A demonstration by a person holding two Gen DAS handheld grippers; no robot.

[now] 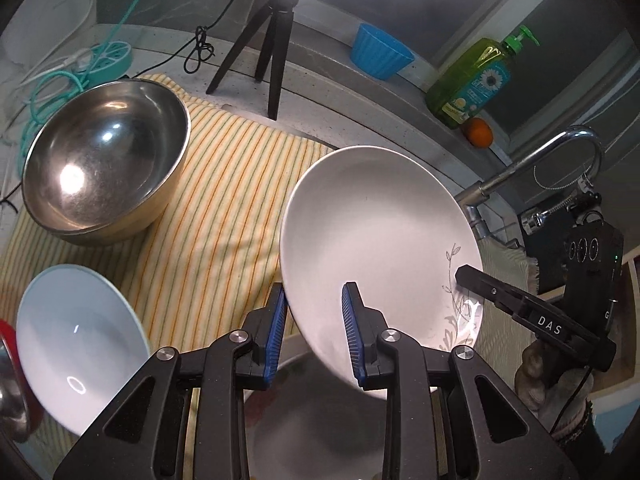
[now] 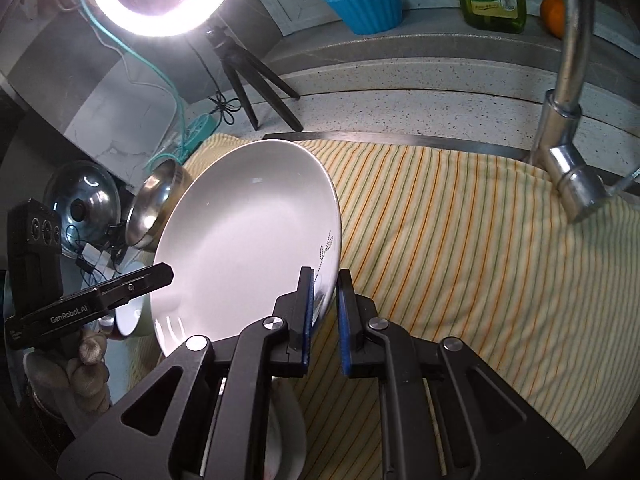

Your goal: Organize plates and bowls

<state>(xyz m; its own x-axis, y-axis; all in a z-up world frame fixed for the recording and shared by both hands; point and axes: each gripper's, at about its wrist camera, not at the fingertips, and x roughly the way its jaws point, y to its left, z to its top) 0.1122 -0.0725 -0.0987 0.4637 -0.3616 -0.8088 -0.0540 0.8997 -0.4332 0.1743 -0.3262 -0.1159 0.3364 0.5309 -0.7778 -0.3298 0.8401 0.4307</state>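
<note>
The white plate [image 1: 376, 248] is glazed ceramic, so it should be judged rigid, moderately heavy, smooth enough to slip, and liable to chip or break if dropped. The rim is the only practical place to take hold; two grips on opposite edges are preferable to one. The plate is held tilted in the air above the striped cloth [image 1: 224, 184], clear of the surface. The left gripper [image 1: 314, 330] pinches the near-left rim, its blue pads on either face of the plate. The right gripper [image 2: 325, 314] pinches the opposite rim at the leaf pattern, with its jaws drawn in as far as they go. In the right wrist view the plate extends up and to the left from that gripper; in the left wrist view it extends up and to the right. A steel bowl [image 1: 104, 168] rests on the cloth to the far left, and a pale blue plate [image 1: 76, 344] lies tilted at the near left, both well apart from the held plate.
</note>
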